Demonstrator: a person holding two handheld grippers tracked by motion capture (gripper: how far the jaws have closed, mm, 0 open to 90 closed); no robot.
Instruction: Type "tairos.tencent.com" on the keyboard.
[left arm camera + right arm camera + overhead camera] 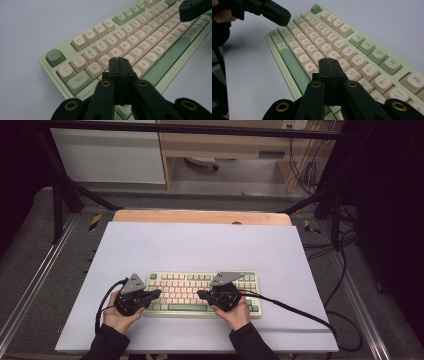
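White mat (pixel 200 245), keyboard (pixel 190 292) partly hidden under shut left gripper (pixel 156 294), right gripper (pixel 201 294)

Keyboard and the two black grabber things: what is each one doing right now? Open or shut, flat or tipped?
Keyboard: lying flat on the white table, keys up, none missing that I can see.
Left gripper: shut, holding nothing, tip just above the keys near A and S.
Right gripper: shut, holding nothing, tip above the keys near H.
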